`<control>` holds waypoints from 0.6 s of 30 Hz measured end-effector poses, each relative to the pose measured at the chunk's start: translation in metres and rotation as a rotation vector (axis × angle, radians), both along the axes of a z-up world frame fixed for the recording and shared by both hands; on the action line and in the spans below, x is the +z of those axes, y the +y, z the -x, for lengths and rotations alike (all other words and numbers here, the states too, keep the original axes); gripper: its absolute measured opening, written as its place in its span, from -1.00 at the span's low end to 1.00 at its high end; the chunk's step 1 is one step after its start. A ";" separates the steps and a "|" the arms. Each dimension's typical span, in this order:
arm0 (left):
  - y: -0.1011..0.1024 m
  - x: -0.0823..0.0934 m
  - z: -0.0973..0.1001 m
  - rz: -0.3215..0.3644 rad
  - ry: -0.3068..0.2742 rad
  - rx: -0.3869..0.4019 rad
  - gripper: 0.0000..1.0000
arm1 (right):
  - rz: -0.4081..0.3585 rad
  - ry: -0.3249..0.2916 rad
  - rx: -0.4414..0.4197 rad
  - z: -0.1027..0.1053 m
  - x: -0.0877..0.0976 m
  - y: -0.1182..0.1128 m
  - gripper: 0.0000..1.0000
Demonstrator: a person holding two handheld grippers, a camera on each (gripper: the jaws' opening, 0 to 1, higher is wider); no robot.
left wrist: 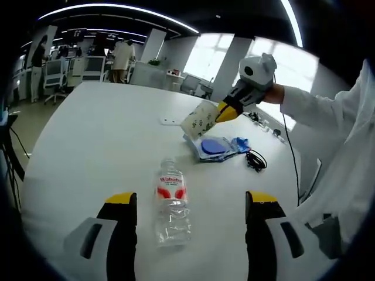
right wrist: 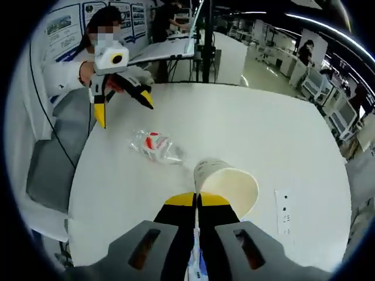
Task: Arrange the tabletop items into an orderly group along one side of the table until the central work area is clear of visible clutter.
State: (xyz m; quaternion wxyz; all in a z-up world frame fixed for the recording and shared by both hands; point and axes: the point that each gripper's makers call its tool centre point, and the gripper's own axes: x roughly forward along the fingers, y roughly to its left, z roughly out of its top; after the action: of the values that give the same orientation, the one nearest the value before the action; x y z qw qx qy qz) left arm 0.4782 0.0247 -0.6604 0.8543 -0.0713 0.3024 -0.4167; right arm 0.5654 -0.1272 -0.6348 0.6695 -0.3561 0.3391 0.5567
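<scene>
White and round-edged, the table (left wrist: pixel 88 134) sits in an open office with desks, chairs and people standing far behind it in the left gripper view. At the bottom of this view the left gripper (left wrist: pixel 190 202) has its two yellow-tipped jaws spread wide apart, grasping nothing. A clear bottle (left wrist: pixel 171 202) with a red label lies on its side on the table between them, cap end pointing away, touching neither jaw. Beyond it, toward the table's far right edge, the right gripper (left wrist: pixel 229 111) is held by a white-sleeved arm (left wrist: pixel 319 108) and is pinching the rim of a patterned paper cup (left wrist: pixel 199 119), which is tilted on its side above the table. Just beneath the cup lie a blue pouch (left wrist: pixel 218 146) and, beside it, a black cable (left wrist: pixel 255 159). A small white card (left wrist: pixel 170 121) lies flat to the cup's left. In the right gripper view, the table (right wrist: pixel 281 134) spreads ahead, with the right gripper (right wrist: pixel 197 202) at the bottom, its jaws pressed nearly together on the cup's (right wrist: pixel 228 181) rim; the cup's open mouth tips rightward, just past the tips. The bottle (right wrist: pixel 155 146) lies beyond, well clear of these jaws. Farther off, the left gripper (right wrist: pixel 123 108) hangs over the table edge with its jaws splayed, held by a seated person in white.
</scene>
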 end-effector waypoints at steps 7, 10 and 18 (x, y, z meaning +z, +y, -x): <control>0.003 -0.001 0.000 0.008 0.003 0.013 0.53 | 0.148 -0.045 0.134 -0.008 -0.011 0.001 -1.00; 0.004 -0.002 0.000 0.011 0.006 0.017 0.53 | 0.182 -0.050 0.167 -0.010 -0.015 0.002 -1.00; 0.004 -0.006 -0.001 0.015 0.011 0.022 0.52 | 0.274 -0.050 0.266 -0.012 -0.031 -0.001 -1.00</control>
State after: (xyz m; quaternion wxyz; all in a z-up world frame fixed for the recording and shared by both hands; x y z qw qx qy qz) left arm 0.4794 0.0291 -0.6662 0.8565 -0.0833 0.3034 -0.4091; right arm 0.5771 -0.1286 -0.6655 0.5434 -0.4993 0.3451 0.5799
